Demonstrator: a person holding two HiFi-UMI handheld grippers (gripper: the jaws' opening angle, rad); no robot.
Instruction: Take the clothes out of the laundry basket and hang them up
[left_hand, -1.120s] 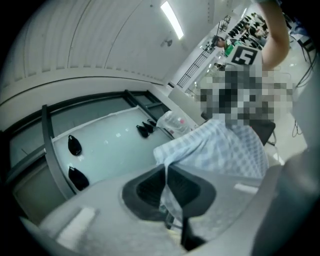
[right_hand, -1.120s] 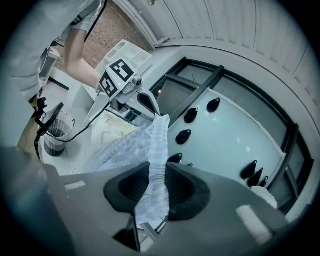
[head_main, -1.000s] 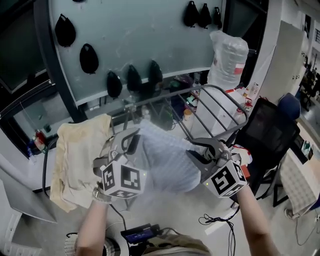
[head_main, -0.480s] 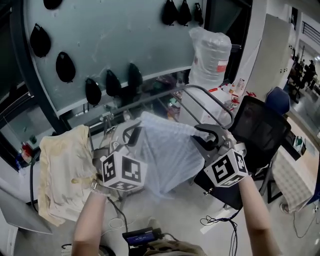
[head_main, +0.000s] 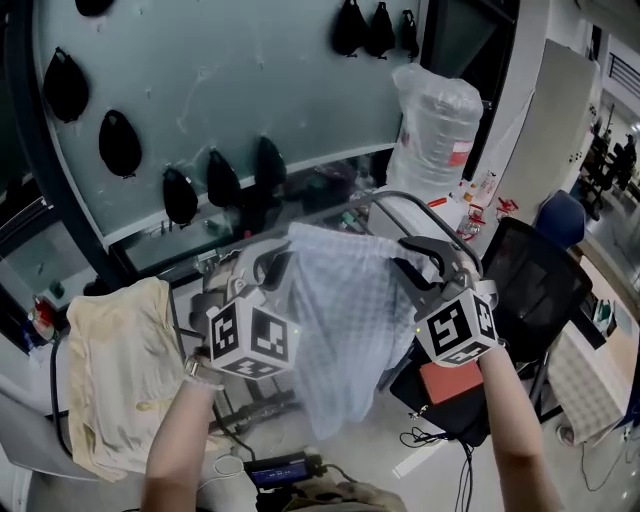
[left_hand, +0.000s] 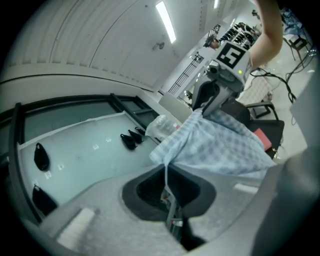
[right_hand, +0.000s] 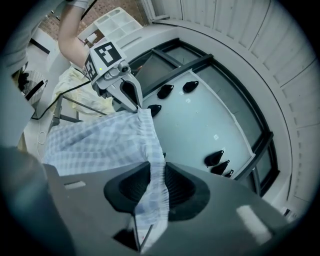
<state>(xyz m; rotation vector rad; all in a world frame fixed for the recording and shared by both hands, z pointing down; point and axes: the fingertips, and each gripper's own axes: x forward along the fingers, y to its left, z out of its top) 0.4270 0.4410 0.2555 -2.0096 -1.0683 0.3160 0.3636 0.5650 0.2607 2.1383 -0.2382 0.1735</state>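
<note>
Checked garment: top corners clamped by left gripper and right gripper, held spread, judged ready for draping over far rack.

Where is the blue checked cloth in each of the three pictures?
Head view: cloth at centre, hanging.
Left gripper view: cloth right of centre.
Right gripper view: cloth left of centre.
Shared landmark: black teardrop shapes on the pale wall panel.

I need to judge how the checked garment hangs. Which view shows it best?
The head view: the checked garment hangs whole between the left gripper and right gripper. Each gripper view shows only a pinched edge and part.
</note>
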